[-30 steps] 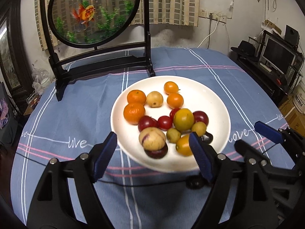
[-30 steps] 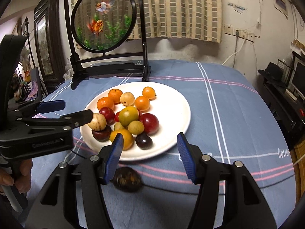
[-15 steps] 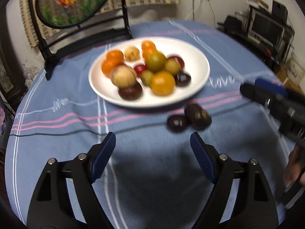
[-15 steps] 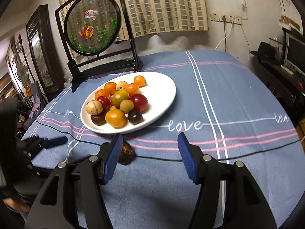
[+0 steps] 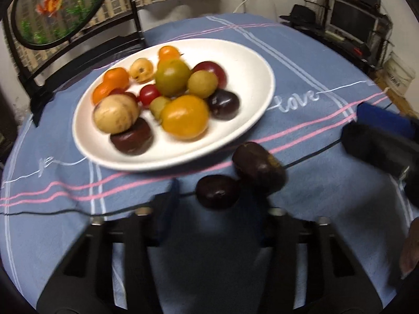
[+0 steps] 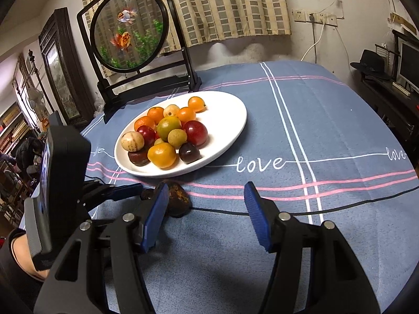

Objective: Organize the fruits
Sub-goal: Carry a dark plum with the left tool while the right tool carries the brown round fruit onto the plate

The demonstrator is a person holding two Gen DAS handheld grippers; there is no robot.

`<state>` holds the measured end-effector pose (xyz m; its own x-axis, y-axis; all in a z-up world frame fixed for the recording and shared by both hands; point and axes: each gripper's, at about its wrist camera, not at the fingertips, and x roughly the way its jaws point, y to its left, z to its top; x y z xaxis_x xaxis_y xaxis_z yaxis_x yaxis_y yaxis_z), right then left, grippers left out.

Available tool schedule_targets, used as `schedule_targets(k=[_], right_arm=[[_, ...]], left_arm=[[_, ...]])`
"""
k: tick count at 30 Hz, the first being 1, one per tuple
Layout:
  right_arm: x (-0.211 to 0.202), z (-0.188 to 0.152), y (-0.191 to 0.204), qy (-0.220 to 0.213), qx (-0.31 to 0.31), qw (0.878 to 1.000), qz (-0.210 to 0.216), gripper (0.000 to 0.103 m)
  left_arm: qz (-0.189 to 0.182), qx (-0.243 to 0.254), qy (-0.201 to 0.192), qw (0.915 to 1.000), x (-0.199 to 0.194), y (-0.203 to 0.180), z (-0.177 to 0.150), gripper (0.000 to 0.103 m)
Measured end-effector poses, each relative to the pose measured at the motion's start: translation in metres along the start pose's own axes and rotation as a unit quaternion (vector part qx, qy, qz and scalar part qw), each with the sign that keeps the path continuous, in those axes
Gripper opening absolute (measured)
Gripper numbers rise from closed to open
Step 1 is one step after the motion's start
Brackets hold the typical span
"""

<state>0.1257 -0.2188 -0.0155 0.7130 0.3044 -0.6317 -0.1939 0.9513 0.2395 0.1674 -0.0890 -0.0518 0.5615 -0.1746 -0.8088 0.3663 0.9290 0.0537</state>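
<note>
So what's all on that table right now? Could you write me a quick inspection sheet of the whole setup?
Surface: round table under a blue tablecloth with white and pink stripes and "love" lettering.
Job's things: white plate piled with orange, red, green, tan and dark fruits; two dark fruits off the plate, a smaller one touching a larger one.
Clutter: goldfish screen on a black stand behind the plate.
Grippers: left hand-held gripper open, blurred, around the smaller dark fruit; right hand-held gripper open, empty.
Cables: thin black cable across the cloth.
Surroundings: checked curtain, wall sockets, monitor, hat.
</note>
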Motion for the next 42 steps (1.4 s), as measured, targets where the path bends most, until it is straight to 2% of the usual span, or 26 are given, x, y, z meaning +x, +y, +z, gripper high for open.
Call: schedule_targets(k=[6,11,14,20,21,23,28,34,38,42], right_arm=[[0.008,-0.005,0.004,0.023,-0.006,1.0,0.0,0.06],[0.016,-0.007,0.026,0.048,-0.038,0.998,0.012,0.06],[0.029,-0.008,0.047,0.068,-0.074,0.995,0.002,0.06],[0.067,-0.007,0.078,0.117,-0.13,0.984,-0.026,0.06],[0.071,-0.008,0.08,0.122,-0.134,0.983,-0.03,0.058],[0.08,-0.012,0.083,0.133,-0.143,0.98,-0.049,0.046],[0.069,-0.01,0.077,0.116,-0.121,0.985,-0.039,0.045],[0.038,0.018,0.069,0.053,-0.117,0.991,-0.039,0.045],[0.025,0.043,0.067,0.001,-0.117,0.992,-0.043,0.046],[0.036,0.059,0.069,-0.015,-0.123,0.992,-0.037,0.046]], left_arm=[[0.007,-0.006,-0.005,0.9999,-0.013,0.007,-0.007,0.031],[0.018,-0.038,-0.021,0.9989,-0.041,0.035,-0.021,0.031],[0.035,-0.056,-0.028,0.9975,-0.05,0.048,-0.025,0.031],[0.034,-0.085,-0.037,0.9951,-0.055,0.069,-0.029,0.031],[0.035,-0.087,-0.037,0.995,-0.055,0.07,-0.029,0.031],[0.034,-0.09,-0.038,0.9946,-0.055,0.071,-0.028,0.031],[0.03,-0.091,-0.039,0.9946,-0.058,0.069,-0.031,0.031],[0.038,-0.085,-0.044,0.9947,-0.062,0.068,-0.024,0.031],[0.044,-0.079,-0.051,0.9946,-0.065,0.069,-0.007,0.031],[0.038,-0.08,-0.059,0.9943,-0.063,0.073,0.019,0.031]])
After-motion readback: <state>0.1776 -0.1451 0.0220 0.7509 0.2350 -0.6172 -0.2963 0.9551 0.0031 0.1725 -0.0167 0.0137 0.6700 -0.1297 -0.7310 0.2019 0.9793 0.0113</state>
